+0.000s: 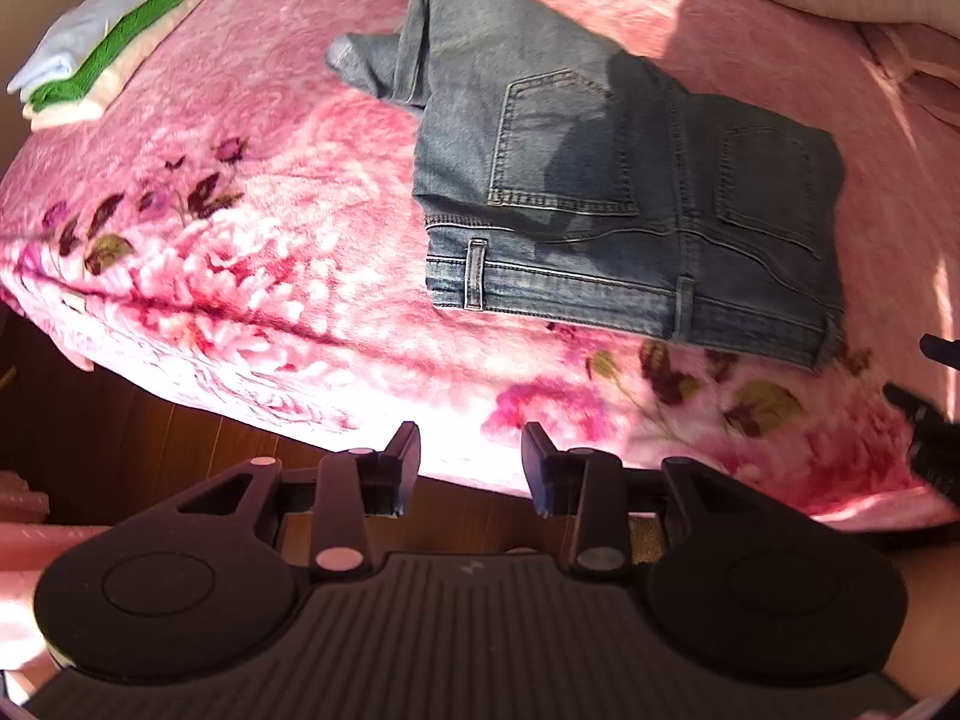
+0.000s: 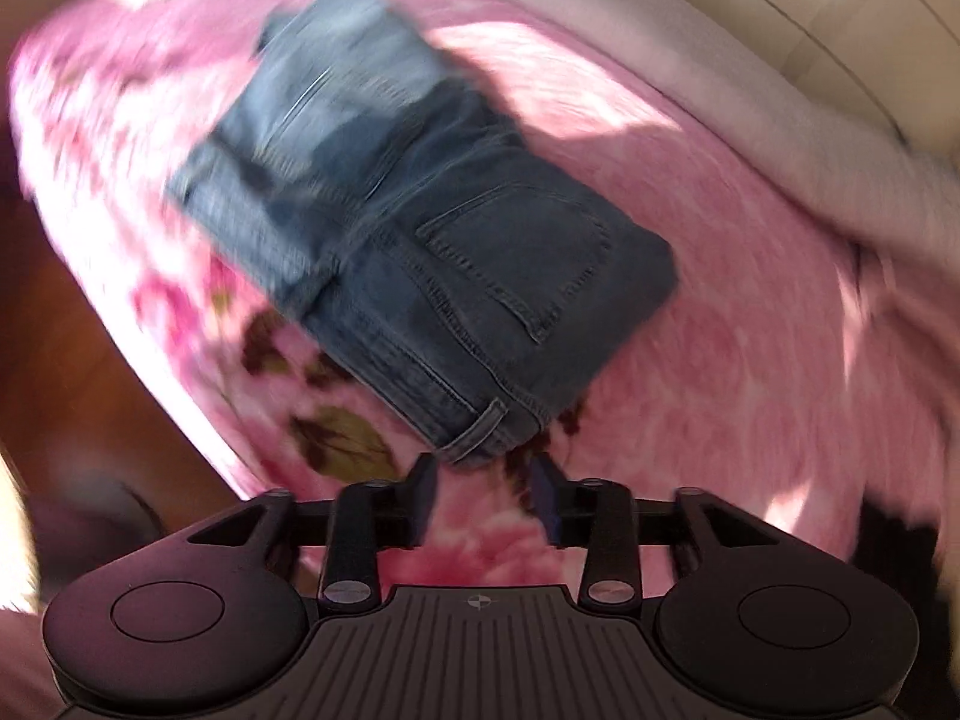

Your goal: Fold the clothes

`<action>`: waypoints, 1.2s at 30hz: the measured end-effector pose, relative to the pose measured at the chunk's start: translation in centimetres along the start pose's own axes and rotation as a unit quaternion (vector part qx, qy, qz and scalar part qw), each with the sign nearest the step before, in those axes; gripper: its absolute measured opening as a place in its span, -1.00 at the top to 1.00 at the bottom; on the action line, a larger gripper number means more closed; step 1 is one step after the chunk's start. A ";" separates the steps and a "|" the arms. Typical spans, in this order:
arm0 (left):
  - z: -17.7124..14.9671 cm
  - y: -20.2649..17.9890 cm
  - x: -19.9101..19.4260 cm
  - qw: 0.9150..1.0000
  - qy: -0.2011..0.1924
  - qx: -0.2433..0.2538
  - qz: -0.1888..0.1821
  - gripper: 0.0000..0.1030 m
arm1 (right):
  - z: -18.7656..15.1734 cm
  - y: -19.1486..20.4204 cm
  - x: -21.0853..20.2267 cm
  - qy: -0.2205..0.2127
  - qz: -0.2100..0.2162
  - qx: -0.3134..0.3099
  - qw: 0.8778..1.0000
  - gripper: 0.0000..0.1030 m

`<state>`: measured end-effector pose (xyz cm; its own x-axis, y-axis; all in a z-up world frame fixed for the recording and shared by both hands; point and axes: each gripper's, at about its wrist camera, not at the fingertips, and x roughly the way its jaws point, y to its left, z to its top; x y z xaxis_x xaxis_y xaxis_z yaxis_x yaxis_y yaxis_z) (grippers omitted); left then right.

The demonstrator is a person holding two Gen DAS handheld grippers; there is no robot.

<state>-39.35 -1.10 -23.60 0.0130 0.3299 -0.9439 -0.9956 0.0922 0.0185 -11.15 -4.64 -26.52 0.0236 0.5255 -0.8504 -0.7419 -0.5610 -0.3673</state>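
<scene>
Faded blue denim on the jeans (image 1: 606, 180), lighter tan stitching along pockets and waistband. Pink plush on the blanket (image 1: 270, 120), printed with deep magenta blooms, dark plum buds and olive-green leaves toward its near edge. At its far left corner, a folded stack (image 1: 102, 42): pale blue on top, bright green in the middle, cream beneath. Black on both grippers (image 1: 470, 456) (image 2: 483, 489).

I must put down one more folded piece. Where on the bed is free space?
The pink blanket is bare between the folded stack and the jeans, and along the near edge before the jeans. The jeans occupy the right-centre area.
</scene>
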 end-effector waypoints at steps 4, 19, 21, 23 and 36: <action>0.0 -0.3 2.6 0.999 -0.004 -0.035 -0.003 0.36 | -2.5 1.3 4.5 -0.022 -0.030 -0.152 0.988 0.02; -2.3 -0.8 7.1 0.990 0.030 -0.134 0.036 0.36 | -9.9 0.5 12.2 -0.197 -0.022 -0.484 0.852 0.19; -2.1 -0.6 6.9 0.989 0.031 -0.140 0.043 0.36 | -9.1 -0.1 11.6 -0.194 0.009 -0.465 0.864 0.46; -1.7 -0.3 6.3 0.988 0.025 -0.149 0.044 0.36 | -8.1 -0.8 10.8 -0.190 0.045 -0.442 0.876 0.63; 3.9 -0.9 2.1 0.984 -0.043 -0.161 0.064 0.36 | 9.6 -29.3 1.8 -0.260 0.298 0.338 0.854 0.75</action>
<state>-38.09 3.15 -24.29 -0.1205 0.3988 -0.9091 -0.9673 -0.2531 0.0172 4.17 18.87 -13.69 -0.6643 0.5871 -0.4627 -0.7391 -0.4233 0.5239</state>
